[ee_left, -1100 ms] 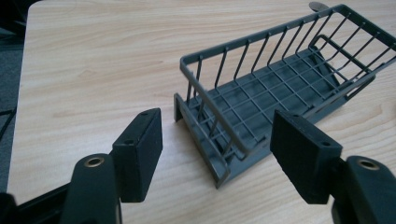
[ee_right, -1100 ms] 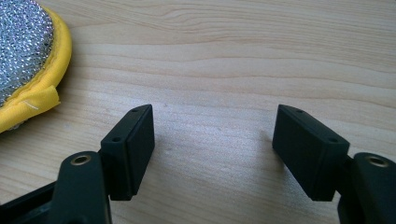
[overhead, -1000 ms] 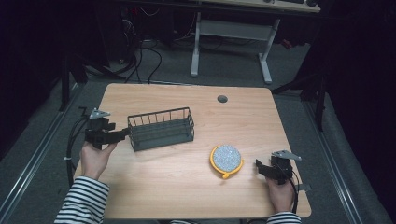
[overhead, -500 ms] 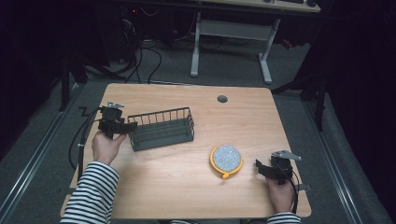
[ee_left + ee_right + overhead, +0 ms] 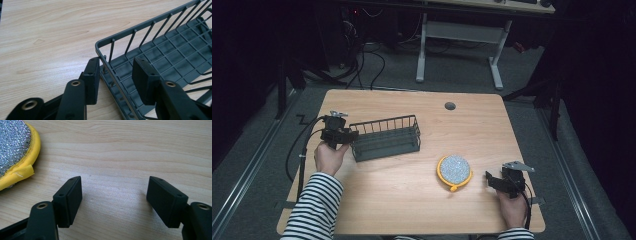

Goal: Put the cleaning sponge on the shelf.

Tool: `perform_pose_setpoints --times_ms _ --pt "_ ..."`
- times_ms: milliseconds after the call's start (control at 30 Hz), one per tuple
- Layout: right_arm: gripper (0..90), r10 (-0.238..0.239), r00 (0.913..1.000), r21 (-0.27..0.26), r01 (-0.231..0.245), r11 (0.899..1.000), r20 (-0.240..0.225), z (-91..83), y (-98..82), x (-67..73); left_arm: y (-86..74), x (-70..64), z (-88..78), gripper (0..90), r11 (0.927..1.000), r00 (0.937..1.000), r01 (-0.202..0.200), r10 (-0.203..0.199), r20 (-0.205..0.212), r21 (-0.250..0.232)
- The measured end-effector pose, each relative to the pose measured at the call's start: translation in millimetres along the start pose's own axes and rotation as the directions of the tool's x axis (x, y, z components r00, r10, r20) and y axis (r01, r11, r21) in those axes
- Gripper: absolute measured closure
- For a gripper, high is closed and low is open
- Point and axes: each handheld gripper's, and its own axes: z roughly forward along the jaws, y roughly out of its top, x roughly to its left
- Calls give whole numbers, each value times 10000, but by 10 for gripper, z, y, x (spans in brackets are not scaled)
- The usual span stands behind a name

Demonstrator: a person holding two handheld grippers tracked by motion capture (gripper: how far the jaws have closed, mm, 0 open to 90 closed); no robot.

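so, in the high view, the left gripper (image 5: 348, 136) sat at the left end of the wire basket (image 5: 387, 137), which stood left of centre on the table (image 5: 412, 205). the right gripper (image 5: 492, 181) rested near the front right corner, just right of the yellow scrubber (image 5: 454, 170) and apart from it. a striped sleeve (image 5: 312, 207) came in at bottom left.

in the left gripper view, the jaws straddled the end rim of the basket (image 5: 160, 50), one pad outside the wire wall and one inside over the mesh floor. they had just been closing, with the rim between them; the outer pad looked to be at the wire while the inner pad stood off it, so the grip did not look made and i'd call that gripper spread around the rim, not yet pinching it.

in the right gripper view, the jaws stood wide apart over bare wood, holding nothing, with the scrubber (image 5: 15, 150) at the upper left, clear of the near pad.

as i judged it, the risk was a thin hold: the pads could catch a single wire near the corner, so the basket might pivot or slip out when lifted or dragged. a skewed close could also shove the light basket sideways across the table
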Motion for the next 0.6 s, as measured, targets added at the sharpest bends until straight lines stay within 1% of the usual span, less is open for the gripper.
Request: perform_pose_setpoints --times_ms 200,333,367,433,467,533,600 --pt "287 -17 10000 -1 17 10000 -6 0 0 0 -24 -56 5 618 9997 9997 -220 220 -44 -46" --pt "287 -20 10000 0 20 10000 -14 -1 -1 1 -24 -113 2 629 9993 9995 -316 317 44 -181" --pt "287 -20 10000 0 20 10000 -14 -1 -1 1 -24 -113 2 630 9993 9995 -316 317 44 -181" --pt "287 -13 10000 3 13 10000 -12 -1 -1 2 -27 -162 7 630 9990 9991 -399 401 105 -206" --pt "287 -13 10000 3 13 10000 -12 -1 -1 2 -27 -162 7 631 9990 9991 -399 401 105 -206" --pt "287 -20 10000 3 20 10000 -11 -2 -2 2 -27 -212 15 632 9985 9986 -482 488 193 -264" --pt "287 -31 10000 -4 31 10000 -12 -1 -1 1 -26 -230 20 632 9983 9984 -524 530 210 -272"
